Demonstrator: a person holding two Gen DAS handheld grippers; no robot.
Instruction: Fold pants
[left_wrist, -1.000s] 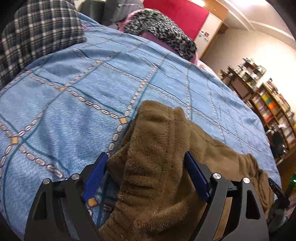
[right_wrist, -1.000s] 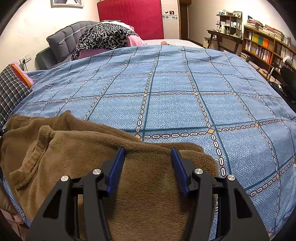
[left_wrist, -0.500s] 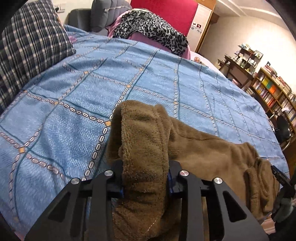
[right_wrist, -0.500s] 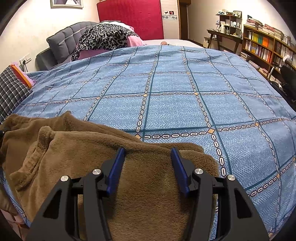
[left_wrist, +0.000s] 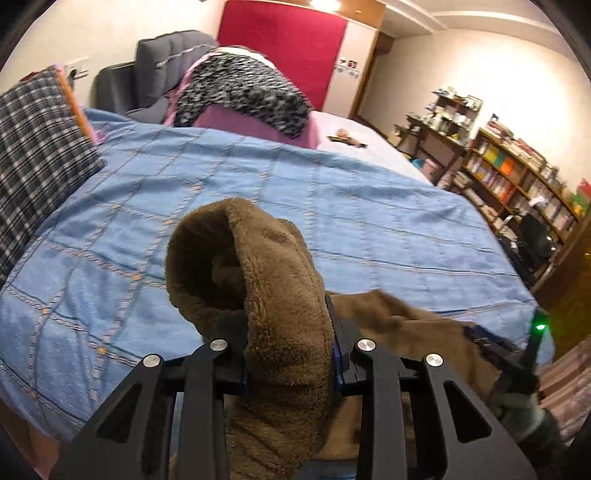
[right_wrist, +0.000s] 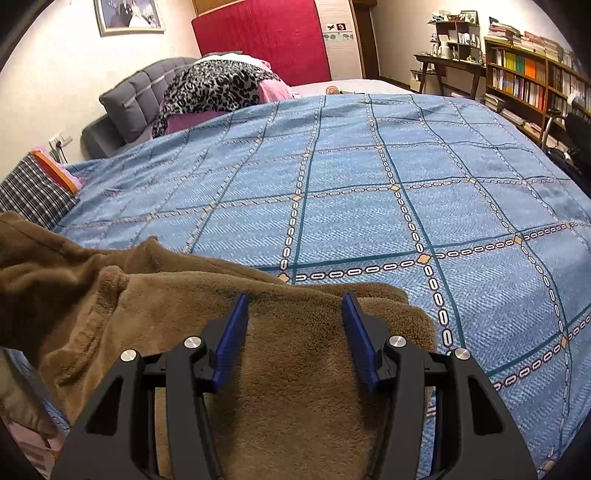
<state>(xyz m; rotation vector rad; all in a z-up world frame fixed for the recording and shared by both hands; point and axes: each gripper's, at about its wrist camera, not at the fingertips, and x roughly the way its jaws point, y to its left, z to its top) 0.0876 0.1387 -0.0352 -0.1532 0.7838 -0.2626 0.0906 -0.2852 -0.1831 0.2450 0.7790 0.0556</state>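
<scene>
1. The left gripper (left_wrist: 290, 354) is clamped narrow on a thick fold of the brown fleece pants (left_wrist: 258, 280); the fabric fills the gap between its blue pads and bulges up beyond the tips in a rounded hump.
2. The right gripper (right_wrist: 295, 332) stands about half open, its blue pads (right_wrist: 232, 336) either side of a flat stretch of the pants (right_wrist: 295, 387), the tips resting on or just above the cloth; whether they pinch it cannot be told.
3. The rest of the pants lies on the near edge of the blue checked bedspread (right_wrist: 369, 192), bunched toward its left side.
4. A plaid pillow (right_wrist: 33, 192) sits at the bedspread's left edge; a leopard-print blanket (right_wrist: 218, 86) lies at its far end.
</scene>
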